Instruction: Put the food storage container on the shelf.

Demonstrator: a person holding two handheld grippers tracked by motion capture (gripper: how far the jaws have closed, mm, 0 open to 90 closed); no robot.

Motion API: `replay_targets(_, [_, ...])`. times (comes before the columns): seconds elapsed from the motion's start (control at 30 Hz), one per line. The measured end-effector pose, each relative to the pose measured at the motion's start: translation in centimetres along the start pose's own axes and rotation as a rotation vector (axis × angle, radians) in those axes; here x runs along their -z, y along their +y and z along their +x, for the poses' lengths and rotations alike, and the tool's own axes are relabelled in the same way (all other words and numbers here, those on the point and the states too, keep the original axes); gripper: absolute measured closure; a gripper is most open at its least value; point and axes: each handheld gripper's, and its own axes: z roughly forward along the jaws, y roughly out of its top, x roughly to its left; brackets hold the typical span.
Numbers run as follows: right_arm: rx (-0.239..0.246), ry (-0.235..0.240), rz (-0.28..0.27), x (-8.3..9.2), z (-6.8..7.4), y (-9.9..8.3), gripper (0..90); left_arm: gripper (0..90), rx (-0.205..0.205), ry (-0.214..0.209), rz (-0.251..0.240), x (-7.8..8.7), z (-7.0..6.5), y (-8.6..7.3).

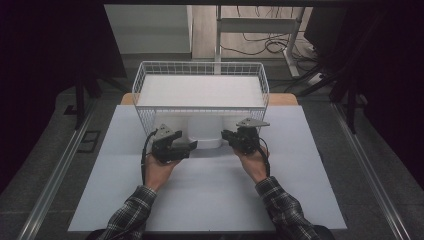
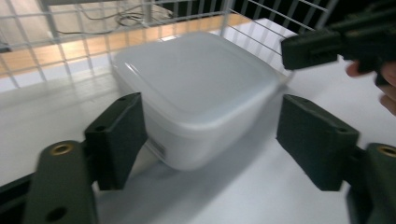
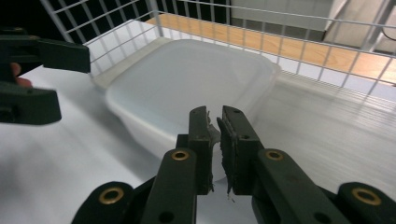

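Observation:
A white lidded plastic container [image 1: 205, 131] sits on the table at the mouth of a white wire basket [image 1: 145, 75], its far half under the wire. My left gripper [image 1: 192, 146] is at the container's left near corner, open. In the left gripper view the container [image 2: 196, 88] lies between the wide-spread jaws, and the right gripper [image 2: 317, 44] shows at the upper right. My right gripper [image 1: 225, 135] is at the container's right side. In the right gripper view it [image 3: 214, 122] is shut on the container's [image 3: 187, 84] near rim, with the left gripper [image 3: 42, 74] at far left.
The white table sheet [image 1: 210, 195] stretches from the basket to the person's plaid sleeves [image 1: 282, 205]. A wooden table edge [image 1: 282, 99] shows behind the basket. Beyond it stand a metal frame [image 1: 260, 25] and floor cables [image 1: 272, 45].

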Motion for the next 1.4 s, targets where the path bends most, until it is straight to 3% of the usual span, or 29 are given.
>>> replay_targets(0.13, [0.047, 0.049, 0.008, 1.0, 0.8, 0.0, 85.8, 14.9, -0.041, -0.010, 0.008, 1.1, -0.7, -0.9])
replay_targets(0.3, [0.069, 0.074, 0.018, 1.4, 1.3, -0.1, 86.4, 8.1, -0.081, 0.010, 0.008, 2.5, -1.2, -2.3])
replay_targets(0.43, [0.078, 0.091, 0.032, 1.2, 1.9, -0.3, 86.7, 5.4, -0.057, -0.025, 0.002, 3.5, -1.6, -3.4])
replay_targets(0.6, [0.092, 0.108, 0.040, 0.9, 2.5, -0.5, 86.7, 6.5, -0.076, -0.039, 0.026, 4.2, -2.3, -4.2])
replay_targets(0.97, [0.124, 0.150, 0.093, -1.0, 4.0, -1.4, 86.5, 6.7, -0.091, -0.040, 0.045, 5.7, -3.5, -5.5])
replay_targets(1.4, [0.142, 0.119, 0.136, -4.2, 4.0, -1.5, 86.0, 4.4, -0.111, -0.035, 0.070, 5.7, -3.7, -6.0])
